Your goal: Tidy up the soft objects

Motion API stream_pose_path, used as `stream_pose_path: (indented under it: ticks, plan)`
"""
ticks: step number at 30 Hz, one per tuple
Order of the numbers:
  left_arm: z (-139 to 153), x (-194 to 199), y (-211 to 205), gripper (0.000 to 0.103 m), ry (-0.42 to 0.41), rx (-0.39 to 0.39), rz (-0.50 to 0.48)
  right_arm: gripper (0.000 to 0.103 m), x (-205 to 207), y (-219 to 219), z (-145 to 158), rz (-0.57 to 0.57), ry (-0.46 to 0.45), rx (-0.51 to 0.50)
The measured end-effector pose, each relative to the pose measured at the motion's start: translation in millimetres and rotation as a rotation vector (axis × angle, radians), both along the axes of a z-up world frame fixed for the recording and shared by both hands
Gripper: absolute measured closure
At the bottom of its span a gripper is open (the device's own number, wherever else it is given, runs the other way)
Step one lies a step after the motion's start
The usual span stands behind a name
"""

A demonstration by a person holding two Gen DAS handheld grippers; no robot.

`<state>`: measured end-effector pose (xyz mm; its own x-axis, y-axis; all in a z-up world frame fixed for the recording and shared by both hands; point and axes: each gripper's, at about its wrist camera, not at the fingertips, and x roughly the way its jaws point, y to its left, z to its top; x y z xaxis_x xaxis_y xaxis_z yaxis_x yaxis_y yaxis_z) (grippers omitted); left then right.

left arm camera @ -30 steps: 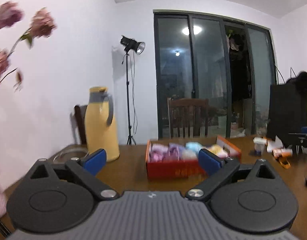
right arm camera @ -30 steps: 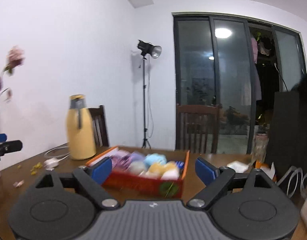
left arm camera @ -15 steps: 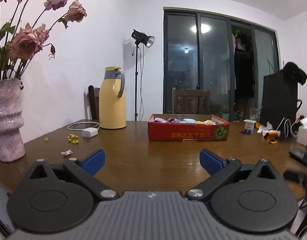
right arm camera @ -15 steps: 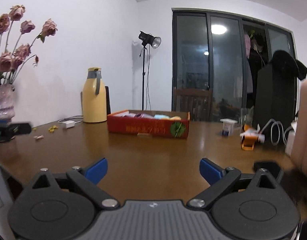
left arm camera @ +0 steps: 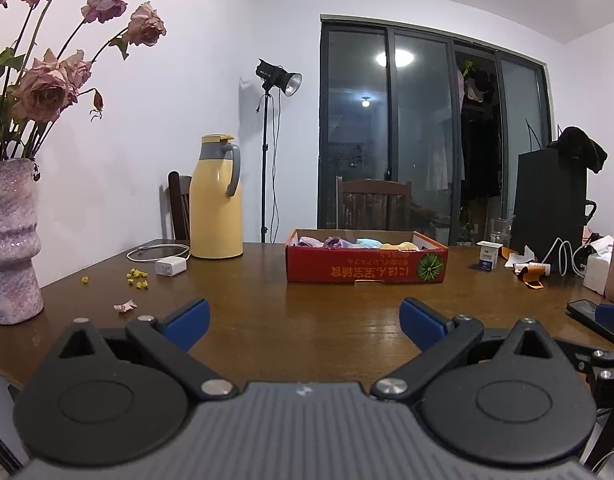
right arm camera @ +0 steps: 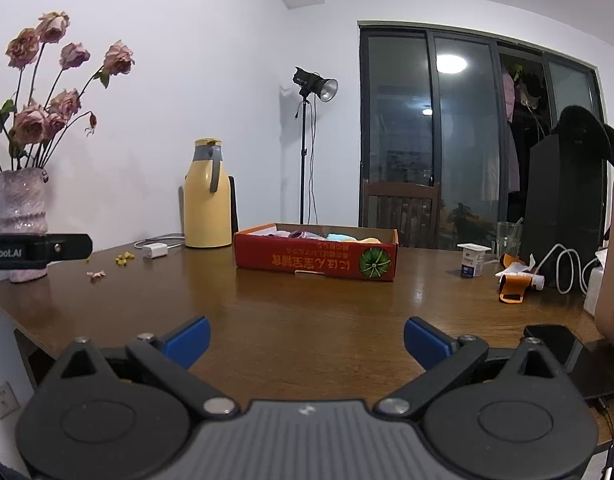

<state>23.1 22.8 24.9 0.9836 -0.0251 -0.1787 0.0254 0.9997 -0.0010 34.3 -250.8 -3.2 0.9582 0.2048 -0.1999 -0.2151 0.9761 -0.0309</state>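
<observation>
Holding both tools low at the table (left arm camera: 307, 320) edge, you keep the left gripper (left arm camera: 303, 316) and right gripper (right arm camera: 305, 338) spread wide and empty, since the soft objects (left arm camera: 357, 242) sit packed in the red box (right arm camera: 315, 262) well ahead.

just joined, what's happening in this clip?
Nothing is being handled at this moment. Both the left hand-held gripper and the right hand-held gripper are open and empty, held low near the front edge of the wooden table. The red cardboard box sits further back on the table with the pastel soft objects inside it. A yellow thermos stands to its left, and a vase of dried roses stands at the table's left edge.
</observation>
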Motion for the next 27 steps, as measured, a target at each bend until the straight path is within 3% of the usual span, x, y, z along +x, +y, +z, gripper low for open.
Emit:
stream_pose_path:
  ticks: [27]
  plan:
    - [-0.4,2.8,0.2,0.000,0.001,0.004,0.004,0.000,-1.7,1.7,1.0,-0.014,-0.013,0.006]
